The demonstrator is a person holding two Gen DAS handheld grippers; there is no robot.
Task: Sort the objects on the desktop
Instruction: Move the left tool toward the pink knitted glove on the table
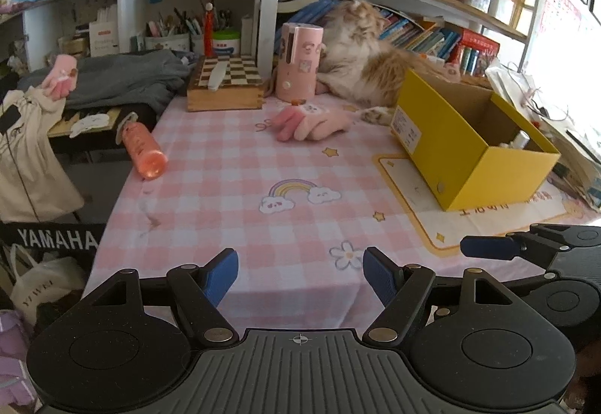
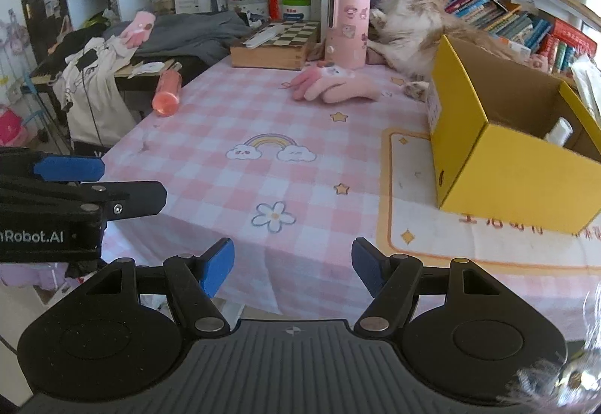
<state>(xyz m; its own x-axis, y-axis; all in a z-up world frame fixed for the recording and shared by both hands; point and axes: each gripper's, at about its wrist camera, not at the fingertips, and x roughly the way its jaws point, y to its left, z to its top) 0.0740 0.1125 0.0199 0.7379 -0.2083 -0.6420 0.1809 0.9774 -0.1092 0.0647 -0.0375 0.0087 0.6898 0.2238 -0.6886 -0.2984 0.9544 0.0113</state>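
A pink glove (image 1: pixel 311 123) (image 2: pixel 330 85) lies on the pink checked tablecloth (image 1: pixel 240 188) (image 2: pixel 233 117) at the far middle. An orange bottle (image 1: pixel 142 147) (image 2: pixel 167 93) lies on its side at the table's left edge. A pink cylinder holder (image 1: pixel 298 63) (image 2: pixel 347 29) stands behind the glove. An open yellow box (image 1: pixel 469 143) (image 2: pixel 514 147) stands at the right with a white bottle (image 2: pixel 559 130) inside. My left gripper (image 1: pixel 300 277) is open and empty over the near table edge. My right gripper (image 2: pixel 293 267) is open and empty beside it.
A cat (image 1: pixel 375 57) (image 2: pixel 417 23) lies at the back between the holder and the box. A wooden chessboard box (image 1: pixel 225 83) (image 2: pixel 276 44) stands at the back. Grey clothes (image 1: pixel 120 76) and a second pink glove (image 1: pixel 62 76) (image 2: pixel 137 29) lie left. Shelves rise behind.
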